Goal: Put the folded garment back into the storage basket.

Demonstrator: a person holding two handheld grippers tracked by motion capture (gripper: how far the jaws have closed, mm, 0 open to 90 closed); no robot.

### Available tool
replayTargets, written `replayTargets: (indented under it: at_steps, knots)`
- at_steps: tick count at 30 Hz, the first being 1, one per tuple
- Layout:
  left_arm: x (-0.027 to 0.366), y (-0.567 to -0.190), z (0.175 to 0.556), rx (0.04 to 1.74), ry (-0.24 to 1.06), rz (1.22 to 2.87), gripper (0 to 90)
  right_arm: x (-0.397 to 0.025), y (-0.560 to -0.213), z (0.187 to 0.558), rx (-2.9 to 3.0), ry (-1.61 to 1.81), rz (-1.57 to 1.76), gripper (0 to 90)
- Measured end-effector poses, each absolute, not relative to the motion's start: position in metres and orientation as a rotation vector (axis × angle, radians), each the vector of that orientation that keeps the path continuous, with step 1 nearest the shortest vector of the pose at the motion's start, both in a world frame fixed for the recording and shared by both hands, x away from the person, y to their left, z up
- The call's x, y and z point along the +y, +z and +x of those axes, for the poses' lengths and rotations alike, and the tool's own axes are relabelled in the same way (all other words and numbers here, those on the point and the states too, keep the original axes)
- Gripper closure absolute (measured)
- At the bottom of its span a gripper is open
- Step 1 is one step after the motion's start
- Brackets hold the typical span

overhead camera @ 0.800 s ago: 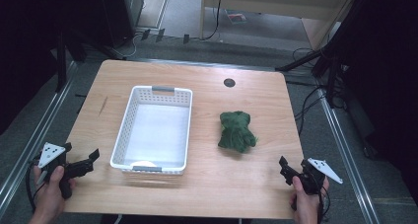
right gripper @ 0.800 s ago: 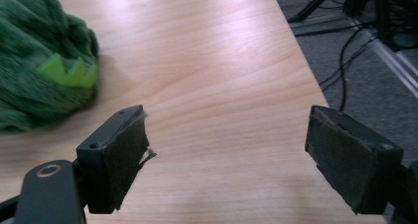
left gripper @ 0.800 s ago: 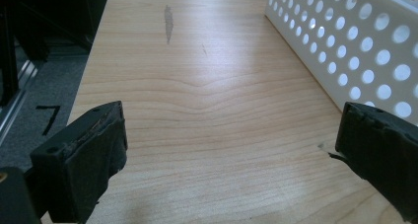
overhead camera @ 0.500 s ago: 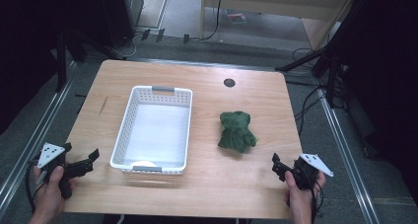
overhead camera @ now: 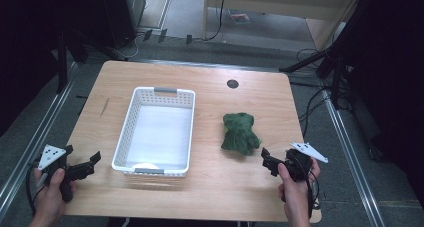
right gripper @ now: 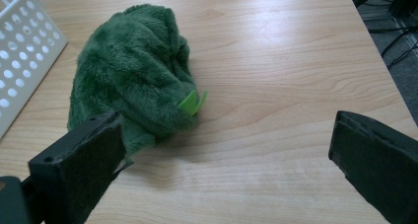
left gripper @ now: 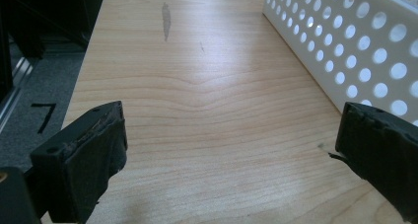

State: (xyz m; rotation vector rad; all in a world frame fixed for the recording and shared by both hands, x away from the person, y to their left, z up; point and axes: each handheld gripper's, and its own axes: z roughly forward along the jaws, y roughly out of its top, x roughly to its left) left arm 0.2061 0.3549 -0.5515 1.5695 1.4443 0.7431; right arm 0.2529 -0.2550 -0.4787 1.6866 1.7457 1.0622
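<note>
Right gripper (overhead camera: 268, 161) has moved in toward green cloth (overhead camera: 240, 133) since earlier frames; left gripper (overhead camera: 80, 167) unchanged. Wooden table (overhead camera: 210, 197) carries everything. White perforated basket (overhead camera: 145, 94) sits left of cloth, apart from it. Cloth bunched up, light green tag (right gripper: 192, 102) at its edge. Right gripper just short of cloth, jaws spread wide, holding nothing. Left gripper well left of cloth, beyond basket, jaws likewise parted, empty.

Bright light from above shines on the wooden table (overhead camera: 210, 187) and makes pale shiny patches on it, the room around it is very dark, soft shadows sit under the green cloth (right gripper: 133, 81), and the near black jaws look a bit blurry.
</note>
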Motion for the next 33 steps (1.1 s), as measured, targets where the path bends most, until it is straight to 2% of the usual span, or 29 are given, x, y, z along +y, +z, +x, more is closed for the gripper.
replayTargets:
  at_steps: [13,33]
  knots:
    - [0.356,-0.552,0.206,1.446,0.732,1.561,0.3,-0.234,-0.460,0.268,1.794,1.087,1.706,0.7]
    - [0.355,-0.552,0.205,1.447,0.734,1.559,0.3,-0.192,-0.454,0.308,1.888,1.053,1.716,0.0]
